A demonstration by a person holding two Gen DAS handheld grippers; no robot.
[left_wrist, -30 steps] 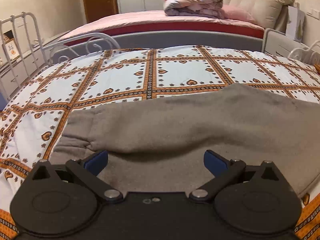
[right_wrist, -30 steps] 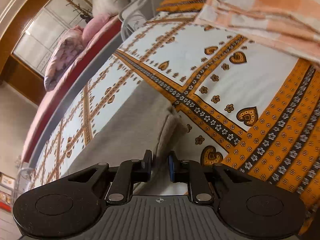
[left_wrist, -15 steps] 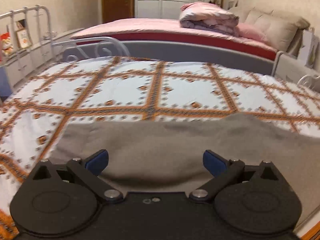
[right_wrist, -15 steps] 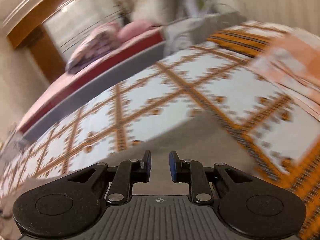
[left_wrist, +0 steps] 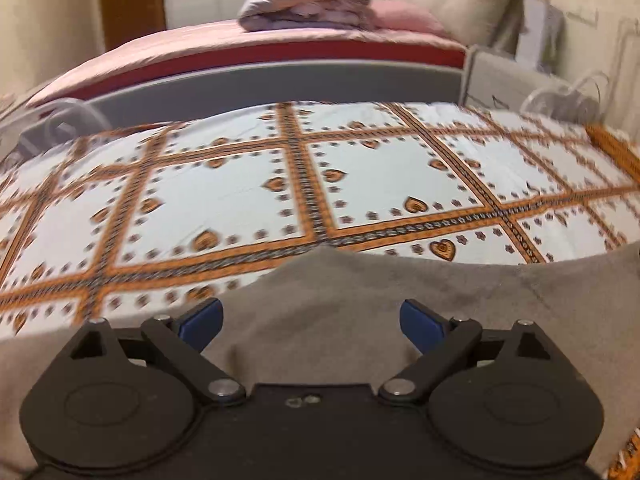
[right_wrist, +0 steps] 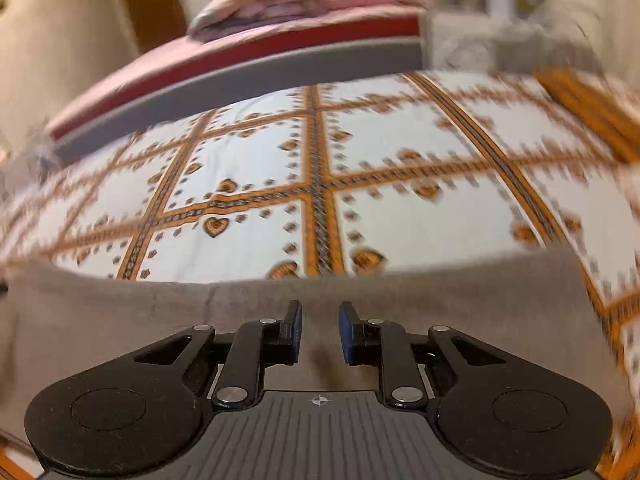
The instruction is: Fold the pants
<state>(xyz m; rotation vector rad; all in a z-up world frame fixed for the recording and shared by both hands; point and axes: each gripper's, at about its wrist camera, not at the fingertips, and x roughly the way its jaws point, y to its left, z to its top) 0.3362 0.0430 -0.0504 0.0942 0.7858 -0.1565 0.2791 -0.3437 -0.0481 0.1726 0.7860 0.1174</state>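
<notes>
The grey-brown pants (left_wrist: 360, 300) lie flat across the near part of the bed's patterned sheet (left_wrist: 360, 184). In the left wrist view my left gripper (left_wrist: 312, 322) is wide open just above the pants, where the cloth rises in a small peak between the blue pads (left_wrist: 200, 320). In the right wrist view the pants (right_wrist: 160, 304) stretch across the bottom of the frame. My right gripper (right_wrist: 319, 332) hovers over them with its jaws a narrow gap apart and nothing between them.
The sheet (right_wrist: 400, 216) is white with orange heart bands. Behind it stand a grey bed frame (left_wrist: 280, 76) and a second bed with a pink quilt (left_wrist: 308, 0) and pillows. A white metal rail (left_wrist: 568, 96) is at the far right.
My right gripper has swung from the pants' right edge round to face across the bed, no longer holding cloth. The left gripper has shifted right, still open; a peak of cloth now shows.
</notes>
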